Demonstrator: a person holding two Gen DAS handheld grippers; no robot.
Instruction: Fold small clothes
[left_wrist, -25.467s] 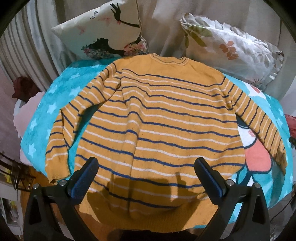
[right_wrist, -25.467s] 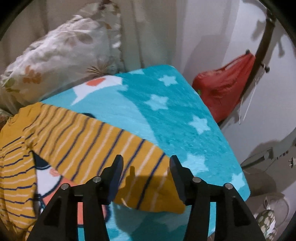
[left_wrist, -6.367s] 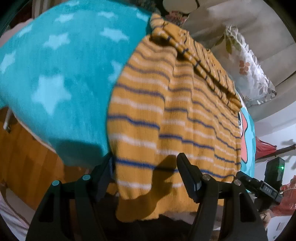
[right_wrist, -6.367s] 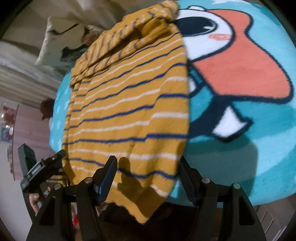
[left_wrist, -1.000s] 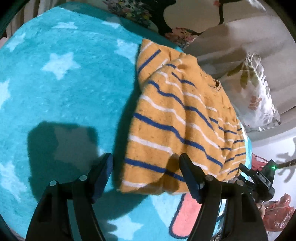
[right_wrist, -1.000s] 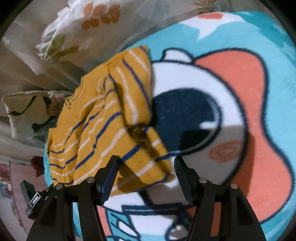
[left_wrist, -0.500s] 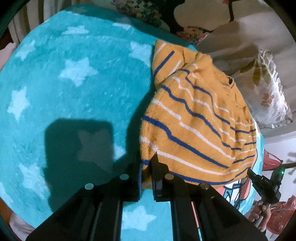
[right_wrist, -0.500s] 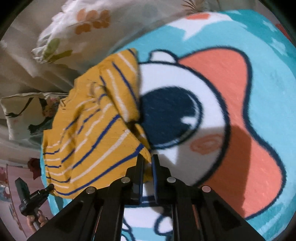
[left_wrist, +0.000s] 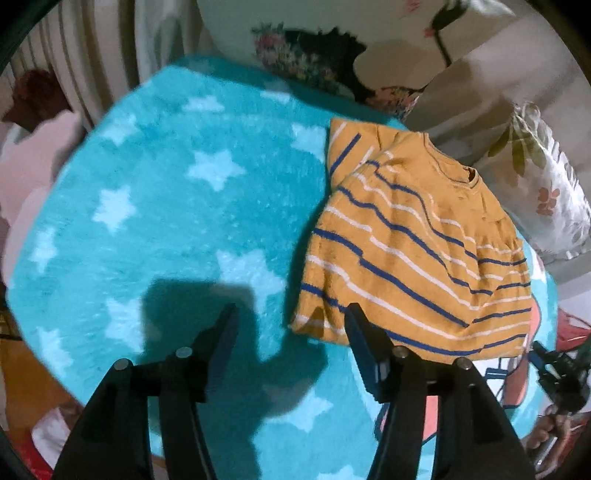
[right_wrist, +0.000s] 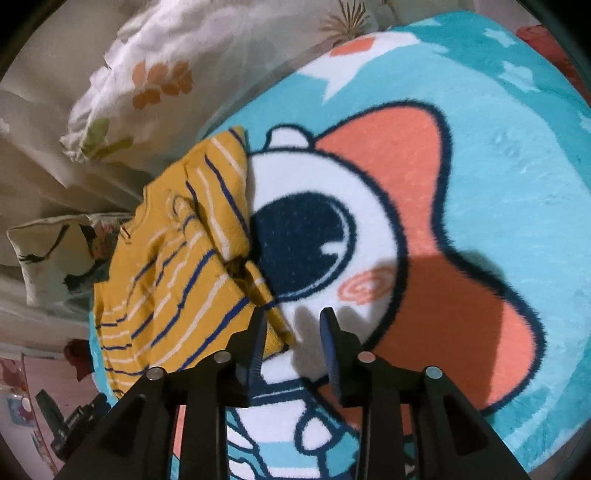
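Nearest the left wrist camera, the left gripper (left_wrist: 290, 317) has its fingers (left_wrist: 221, 332) spreading apart, with only the teal star blanket (left_wrist: 166, 206) showing in the gap; the right-hand finger's tip overlaps the near corner of the sweater in view, but nothing is clamped between the two. Its dark shadow falls on the blanket just beyond the tips.

In the right wrist view, the right gripper (right_wrist: 291, 317) is also opening, its gap narrower than the left one's. Between its fingers (right_wrist: 330, 332) lies the white part of the cartoon print, and the left-hand finger sits just beside the sweater's near corner without pinching it.

The yellow sweater (left_wrist: 413, 251), striped in blue and white, lies folded into a compact bundle on the blanket, its neckline toward the far side near the pillows. In the right wrist view the yellow sweater (right_wrist: 173, 266) sits at the left edge of the cartoon character's big dark eye (right_wrist: 306, 243), with loose folds bunched along that side.

Beyond the sweater, a floral pillow (right_wrist: 147, 85) and a second printed pillow (left_wrist: 332, 55) lean against pale curtains. At the far edge of the left view, a hand (left_wrist: 554, 435) holds a dark device
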